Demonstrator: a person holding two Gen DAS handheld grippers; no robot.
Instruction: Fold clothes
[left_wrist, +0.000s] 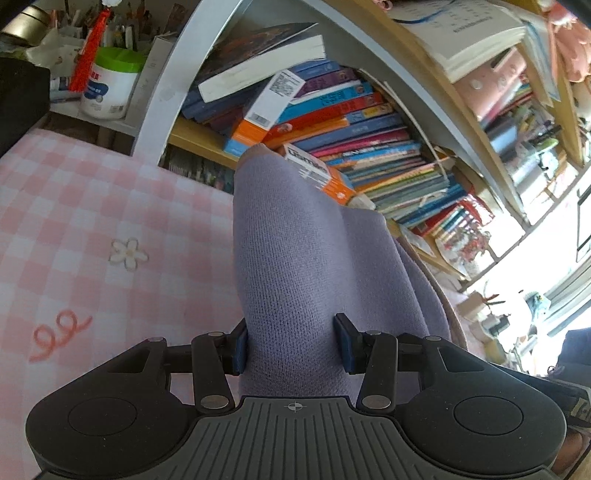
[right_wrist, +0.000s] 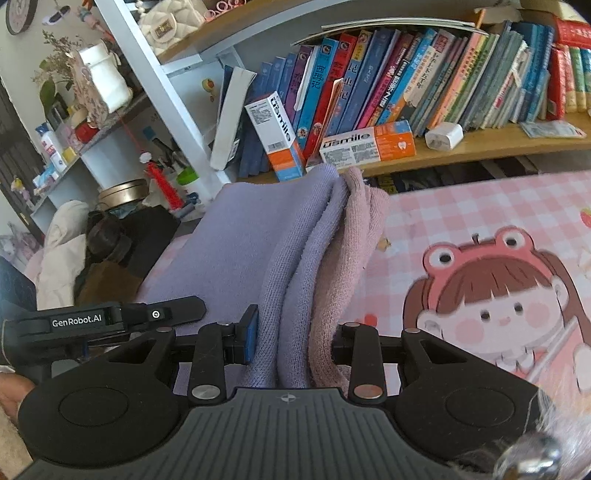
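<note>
A lavender knit garment (left_wrist: 295, 258) rises in a thick fold between the blue pads of my left gripper (left_wrist: 293, 345), which is shut on it. In the right wrist view the same lavender garment (right_wrist: 258, 240) runs forward in bunched layers with a dusty pink edge (right_wrist: 354, 229) beside it. My right gripper (right_wrist: 293, 339) is shut on that bundle; its right pad is hidden by the cloth. The cloth is lifted above a pink checked sheet (left_wrist: 92, 221). The left gripper's black body (right_wrist: 92, 321) shows at the left of the right wrist view.
A bookshelf packed with books (right_wrist: 406, 85) and orange-white boxes (right_wrist: 365, 144) stands right behind the sheet. A white tub with a green lid (left_wrist: 110, 85) and clutter sit at the left. A cartoon girl print (right_wrist: 491, 302) covers the sheet at the right.
</note>
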